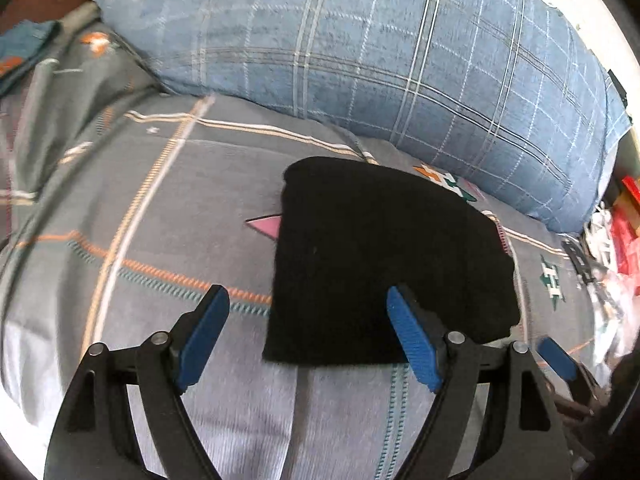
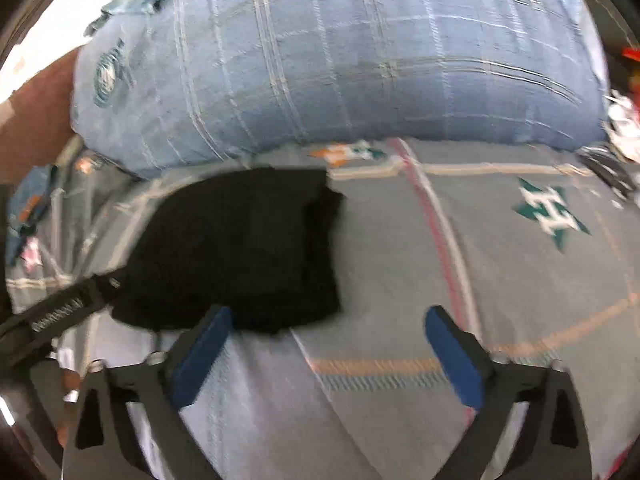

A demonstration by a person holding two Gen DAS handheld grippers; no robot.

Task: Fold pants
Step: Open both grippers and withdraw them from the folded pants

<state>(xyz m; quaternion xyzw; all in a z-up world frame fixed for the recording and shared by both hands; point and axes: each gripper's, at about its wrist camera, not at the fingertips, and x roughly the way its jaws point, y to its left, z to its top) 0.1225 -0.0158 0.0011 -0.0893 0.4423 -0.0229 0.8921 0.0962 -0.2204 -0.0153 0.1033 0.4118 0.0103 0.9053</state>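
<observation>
The black pants (image 1: 384, 264) lie folded into a small neat block on the grey patterned bed cover (image 1: 160, 208), close to its far edge, just in front of the big blue checked pillow (image 1: 400, 60). The left gripper (image 1: 308, 332) has its 2 blue fingers spread wide and holds nothing. The right gripper (image 2: 328, 352) is spread wide too, and empty. The folding looks about done. A good last move would be to pat the block flat and pull both grippers back slowly, so no edge gets caught. I can read no words or labels; the pictures are too blurry.
</observation>
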